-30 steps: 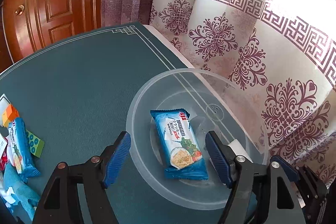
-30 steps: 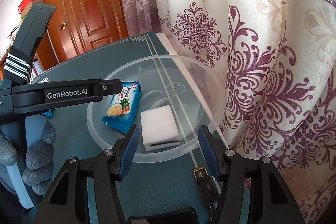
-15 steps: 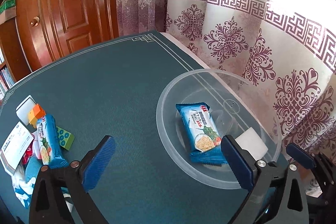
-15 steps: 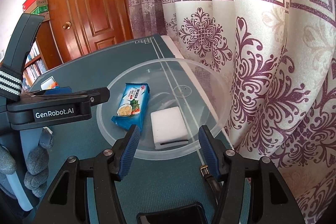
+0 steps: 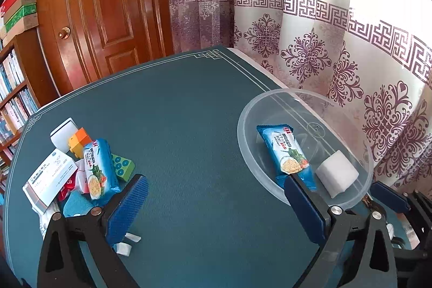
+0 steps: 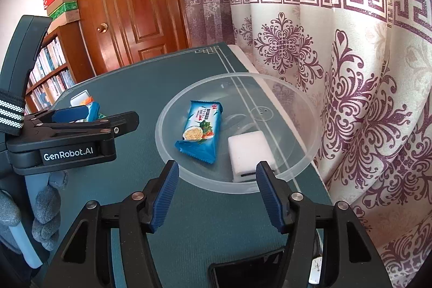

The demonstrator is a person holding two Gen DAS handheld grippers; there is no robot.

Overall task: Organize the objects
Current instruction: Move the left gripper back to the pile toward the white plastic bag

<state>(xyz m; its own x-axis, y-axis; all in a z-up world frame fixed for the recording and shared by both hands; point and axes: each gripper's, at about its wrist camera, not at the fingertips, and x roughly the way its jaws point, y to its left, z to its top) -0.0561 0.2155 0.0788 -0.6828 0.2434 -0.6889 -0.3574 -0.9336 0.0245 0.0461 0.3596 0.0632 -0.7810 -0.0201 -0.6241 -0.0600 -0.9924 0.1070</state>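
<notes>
A clear plastic bowl [image 5: 243, 136] [image 6: 162, 126] stands near the table's right edge. In it lie a blue snack packet [image 5: 286, 153] [image 6: 201, 128] and a white block [image 5: 337, 174] [image 6: 247, 150]. My left gripper [image 5: 213, 181] is wide open over bare cloth left of the bowl, holding nothing. My right gripper [image 6: 217, 168] hovers at the bowl's near rim, its jaws easing open with nothing pressed between them. At the left lies a pile: a second blue packet [image 5: 98, 169], a green brick [image 5: 122, 166], an orange brick [image 5: 79, 139] and a white box [image 5: 50, 177].
A patterned curtain [image 6: 351, 99] hangs right against the table's right edge. A wooden door [image 5: 108, 18] and a bookshelf [image 6: 51, 77] stand behind. A gloved hand [image 6: 43, 212] holds the left tool. A dark phone-like slab [image 6: 243, 271] lies under my right gripper.
My left gripper opened wide and drew back leftward from the bowl, leaving the blue packet inside; the pile at the left came into view. My right gripper backed off a little.
</notes>
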